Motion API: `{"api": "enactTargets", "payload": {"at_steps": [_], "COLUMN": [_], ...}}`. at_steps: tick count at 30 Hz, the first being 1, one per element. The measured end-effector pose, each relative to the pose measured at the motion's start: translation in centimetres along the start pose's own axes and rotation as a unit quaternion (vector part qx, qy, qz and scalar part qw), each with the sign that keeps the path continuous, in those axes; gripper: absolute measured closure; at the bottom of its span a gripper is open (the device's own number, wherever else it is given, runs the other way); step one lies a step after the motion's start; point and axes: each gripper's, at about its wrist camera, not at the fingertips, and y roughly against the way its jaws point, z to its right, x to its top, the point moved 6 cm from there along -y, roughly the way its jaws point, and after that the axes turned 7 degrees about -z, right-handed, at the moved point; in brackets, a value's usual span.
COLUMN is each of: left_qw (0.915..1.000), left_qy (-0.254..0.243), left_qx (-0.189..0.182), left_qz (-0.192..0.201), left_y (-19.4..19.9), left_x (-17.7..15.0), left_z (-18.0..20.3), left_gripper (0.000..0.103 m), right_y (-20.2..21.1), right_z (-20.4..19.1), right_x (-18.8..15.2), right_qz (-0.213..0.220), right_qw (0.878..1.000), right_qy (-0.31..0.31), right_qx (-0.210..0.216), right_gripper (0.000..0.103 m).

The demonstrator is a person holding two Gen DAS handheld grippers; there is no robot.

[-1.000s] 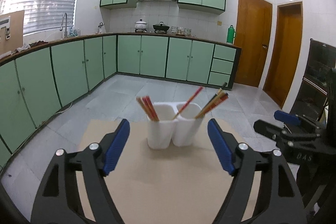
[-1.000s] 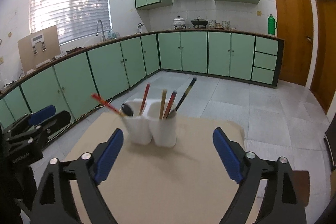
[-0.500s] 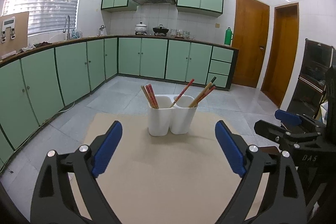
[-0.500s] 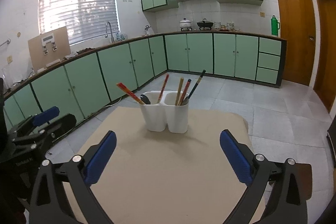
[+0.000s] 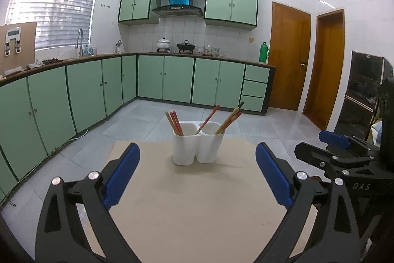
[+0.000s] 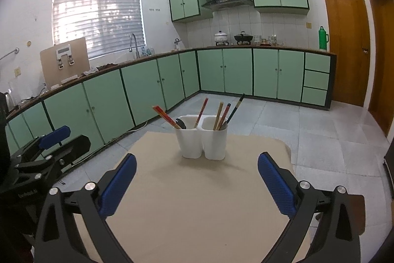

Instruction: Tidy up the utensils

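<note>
Utensils stand sorted in a white two-cup holder (image 5: 197,148) toward the far edge of the tan table (image 5: 197,201), and in the left wrist view you hold the left gripper (image 5: 197,175) well short of it. Its jaws are opening, already wide, and nothing lies between the blue pads (image 5: 122,176); only bare tabletop shows in the gap. A bundle of red chopsticks (image 5: 174,122) leans in the left cup, and one red stick plus a tan and dark cluster (image 5: 230,120) fans out of the right cup. They lean because the cups are short and the rims carry the shafts. At the right edge of this view you hold the right gripper (image 5: 335,139) beside the table, clear of the holder. In the right wrist view your right gripper (image 6: 197,185) sits wide apart and empty, aimed slightly down at the holder (image 6: 202,143) from the other side. Here a dark spoon bowl (image 6: 181,123) shows in the nearer left cup among red sticks (image 6: 165,116), so that cup looks mixed. The left gripper (image 6: 53,139) sits low at the left edge. Judgement: no loose utensil shows on the table, so the sorting looks finished or nearly so, and both tools stand back for a clear look.
</note>
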Motion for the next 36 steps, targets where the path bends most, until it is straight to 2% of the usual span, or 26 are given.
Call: {"api": "enactTargets", "payload": {"at_steps": [15, 36], "left_qw": [0.9996, 0.9995], "left_qy": [-0.008, -0.004], "left_qx": [0.006, 0.013], "left_qz": [0.025, 0.030], "left_y": [3.0, 3.6], "left_x": [0.2, 0.2], "left_z": [0.2, -0.1], "left_gripper": [0.011, 0.011], "right_y": [2.9, 3.5], "right_z": [-1.4, -1.7], "right_x": [0.7, 0.8], "right_qz": [0.026, 0.036], "right_qw": [1.000, 0.999], "right_qy": [0.013, 0.015], "right_qx": [0.002, -0.008], "right_gripper": [0.006, 0.006]}}
